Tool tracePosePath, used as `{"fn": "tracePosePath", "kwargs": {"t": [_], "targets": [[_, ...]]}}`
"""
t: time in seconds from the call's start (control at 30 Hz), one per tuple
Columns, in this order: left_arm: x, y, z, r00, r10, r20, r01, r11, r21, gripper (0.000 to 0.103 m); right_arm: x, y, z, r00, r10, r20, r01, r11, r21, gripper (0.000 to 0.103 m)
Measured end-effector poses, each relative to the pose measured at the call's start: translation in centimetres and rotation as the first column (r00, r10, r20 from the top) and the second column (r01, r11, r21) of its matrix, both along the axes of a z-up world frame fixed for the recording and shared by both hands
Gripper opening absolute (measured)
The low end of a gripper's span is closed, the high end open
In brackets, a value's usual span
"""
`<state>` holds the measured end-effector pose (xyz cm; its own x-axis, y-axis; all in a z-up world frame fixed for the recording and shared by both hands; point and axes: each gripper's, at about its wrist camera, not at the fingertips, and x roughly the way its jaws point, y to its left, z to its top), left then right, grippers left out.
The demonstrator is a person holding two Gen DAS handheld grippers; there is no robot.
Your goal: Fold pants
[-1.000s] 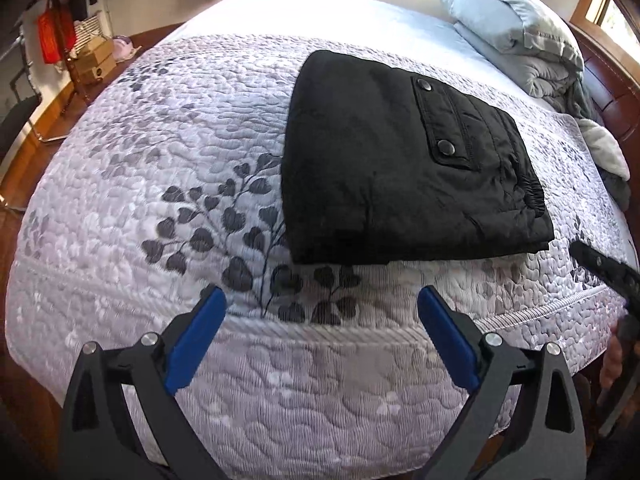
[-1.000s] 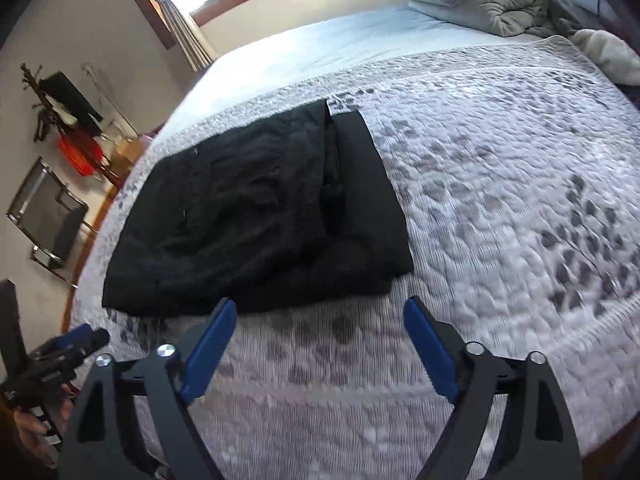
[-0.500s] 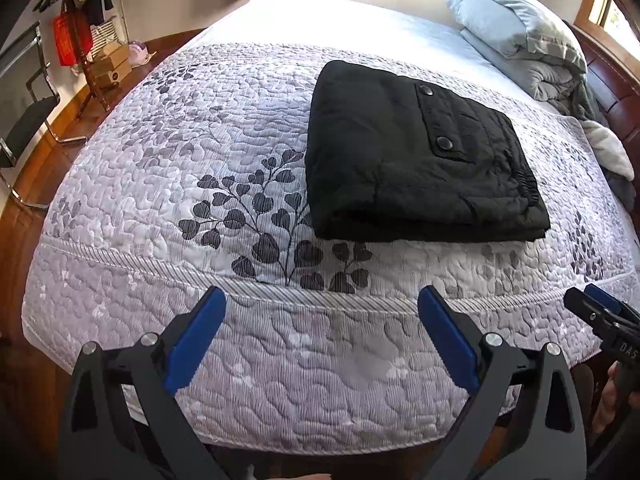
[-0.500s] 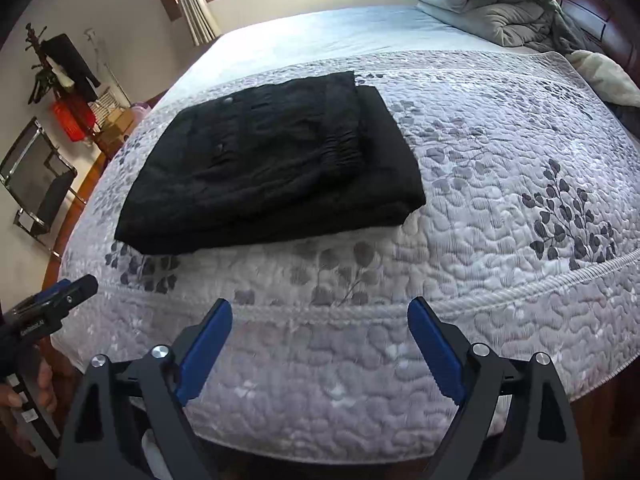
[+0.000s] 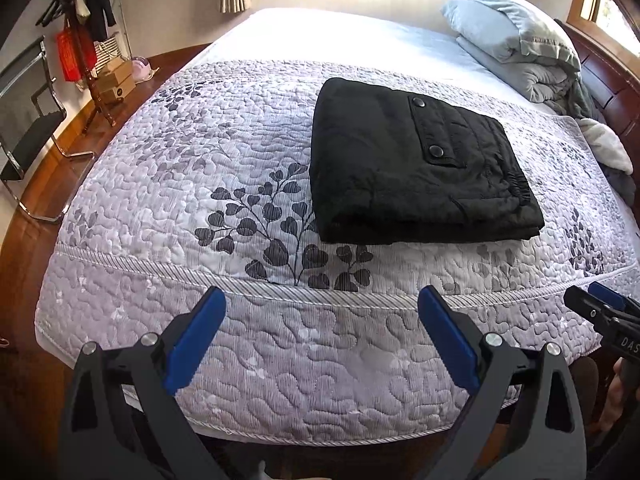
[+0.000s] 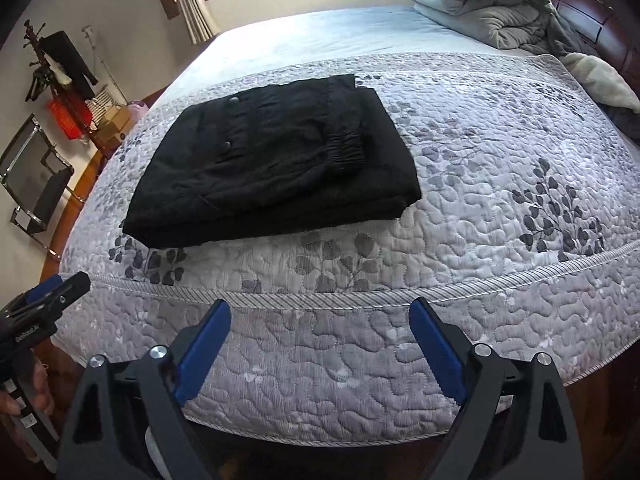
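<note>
Pants (image 5: 416, 168) lie folded into a thick black rectangle on the quilted bedspread (image 5: 168, 168), set back from the near edge of the bed and well apart from both tools. Starting at the left, the left gripper (image 5: 322, 332) hangs off the near side of the bed, its blue pads spread wide with nothing between them; the bundle sits far and a little to the right of it. The bundle's long axis runs roughly left to right across the bed, elastic waistband toward the right end, two snap buttons on top. Further right, the right gripper (image 6: 320, 336) is likewise spread and empty, with the bundle far and to its left. Neither tool looks clearly nearer, though the fisheye makes that hard to judge. Folding appears finished, so no reach in seems called for.
</note>
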<state>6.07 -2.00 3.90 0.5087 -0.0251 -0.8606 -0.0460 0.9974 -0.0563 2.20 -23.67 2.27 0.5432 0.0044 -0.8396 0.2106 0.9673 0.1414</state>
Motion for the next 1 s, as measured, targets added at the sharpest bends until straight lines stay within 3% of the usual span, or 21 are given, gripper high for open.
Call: {"fn": "tracePosePath", "kwargs": {"t": [0.37, 1.0], "targets": [[-0.2, -0.4, 0.9, 1.0, -0.016, 0.02, 0.016, 1.0, -0.005, 0.096, -0.4, 0.4, 1.4, 1.0, 0.015, 0.025, -0.015, 1.0, -0.017, 0.094], [0.2, -1.0, 1.1, 0.999, -0.044, 0.014, 0.044, 0.999, 0.005, 0.096, 0.6, 0.6, 0.7, 1.0, 0.023, 0.002, -0.023, 1.0, -0.001, 0.094]]}}
